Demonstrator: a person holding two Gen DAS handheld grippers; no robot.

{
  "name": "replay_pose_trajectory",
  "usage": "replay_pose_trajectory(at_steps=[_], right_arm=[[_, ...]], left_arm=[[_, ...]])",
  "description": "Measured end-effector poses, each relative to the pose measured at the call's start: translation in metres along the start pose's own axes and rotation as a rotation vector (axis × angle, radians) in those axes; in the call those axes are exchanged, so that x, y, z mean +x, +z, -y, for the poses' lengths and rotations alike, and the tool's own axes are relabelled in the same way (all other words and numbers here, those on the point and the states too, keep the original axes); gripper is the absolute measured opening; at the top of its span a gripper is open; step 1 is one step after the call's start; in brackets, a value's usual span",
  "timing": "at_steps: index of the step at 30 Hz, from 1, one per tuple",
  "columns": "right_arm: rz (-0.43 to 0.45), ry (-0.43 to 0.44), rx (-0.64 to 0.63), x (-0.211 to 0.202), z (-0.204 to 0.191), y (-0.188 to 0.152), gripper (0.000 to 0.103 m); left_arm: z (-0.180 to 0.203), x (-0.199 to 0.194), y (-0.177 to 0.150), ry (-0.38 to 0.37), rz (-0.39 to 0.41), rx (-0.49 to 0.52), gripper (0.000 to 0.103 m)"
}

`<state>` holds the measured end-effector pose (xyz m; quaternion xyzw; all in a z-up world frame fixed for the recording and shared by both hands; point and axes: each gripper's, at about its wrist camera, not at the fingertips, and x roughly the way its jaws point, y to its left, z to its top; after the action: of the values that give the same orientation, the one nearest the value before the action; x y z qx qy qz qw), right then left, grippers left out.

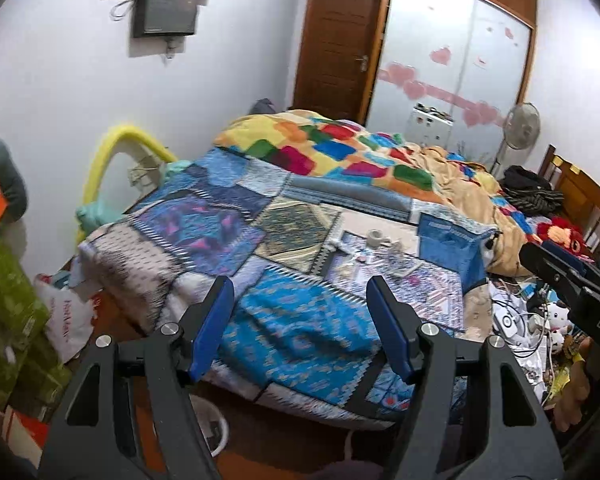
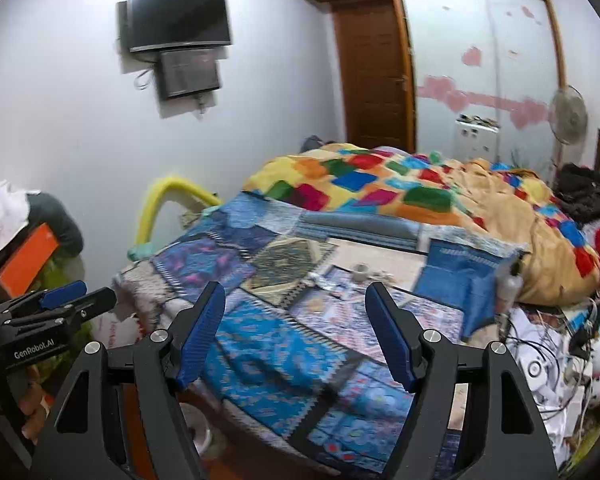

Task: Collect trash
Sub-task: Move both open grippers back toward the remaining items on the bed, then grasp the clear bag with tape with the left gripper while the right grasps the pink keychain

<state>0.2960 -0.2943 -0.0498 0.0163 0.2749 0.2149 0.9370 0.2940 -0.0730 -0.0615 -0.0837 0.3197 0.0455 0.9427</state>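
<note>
The likeliest slip from here is a grab that brings up bedding instead of rubbish: the trash sits as a small scatter of pale scraps (image 1: 380, 254) on the patchwork bedspread (image 1: 284, 320), near the middle of the bed and just on the near side of a small white cup (image 1: 375, 237), and the cloth under it is soft and rumpled, so pads closing low would probably pinch a fold and drag the rest about. The scraps look light and thin, so a glancing touch could flick them off toward the blue folded cloth (image 1: 448, 248) beside the cup, or into the tangle of cables (image 1: 516, 320) and soft toys further to that side, where they would be hard to tell from clutter. Both views are blurred, so what the pieces are I cannot tell. A second risk is the two tools meeting, since both aim at the same patch by the cup. The left gripper (image 1: 300, 328) hangs over the near corner of the bedspread, tilted downward toward the cup, its blue pads standing wide with nothing between them. The right gripper (image 2: 296, 332) is posed alike beside it, also angled down at the cup (image 2: 361, 271), wide and empty. Each tool shows at the edge of the other's view.
</note>
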Motion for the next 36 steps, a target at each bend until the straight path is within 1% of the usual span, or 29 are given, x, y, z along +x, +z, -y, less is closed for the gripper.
replay_pose_trajectory(at_steps=[3, 8, 15, 19, 24, 27, 32, 36], right_arm=[[-0.010, -0.039, 0.020, 0.003, 0.024, -0.001, 0.069], [-0.048, -0.113, 0.039, 0.016, 0.062, -0.007, 0.069], [-0.148, -0.157, 0.117, 0.049, 0.118, -0.025, 0.069], [-0.212, -0.180, 0.137, 0.074, 0.138, -0.039, 0.069], [-0.283, -0.185, 0.154, 0.110, 0.154, -0.052, 0.069], [-0.317, -0.145, 0.162, 0.136, 0.158, -0.059, 0.069], [-0.348, -0.122, 0.130, 0.172, 0.154, -0.067, 0.069], [-0.370, -0.085, 0.112, 0.201, 0.149, -0.071, 0.068]], left_arm=[[0.017, 0.017, 0.005, -0.028, -0.018, 0.012, 0.068], [0.045, 0.062, 0.011, -0.070, -0.076, 0.038, 0.068], [0.070, 0.134, 0.008, -0.095, -0.174, 0.052, 0.068], [0.077, 0.179, 0.003, -0.094, -0.229, 0.057, 0.068], [0.078, 0.230, -0.007, -0.077, -0.294, 0.079, 0.068], [0.075, 0.258, -0.014, -0.072, -0.326, 0.080, 0.068], [0.071, 0.294, -0.021, -0.079, -0.345, 0.090, 0.068], [0.073, 0.321, -0.023, -0.080, -0.348, 0.142, 0.067]])
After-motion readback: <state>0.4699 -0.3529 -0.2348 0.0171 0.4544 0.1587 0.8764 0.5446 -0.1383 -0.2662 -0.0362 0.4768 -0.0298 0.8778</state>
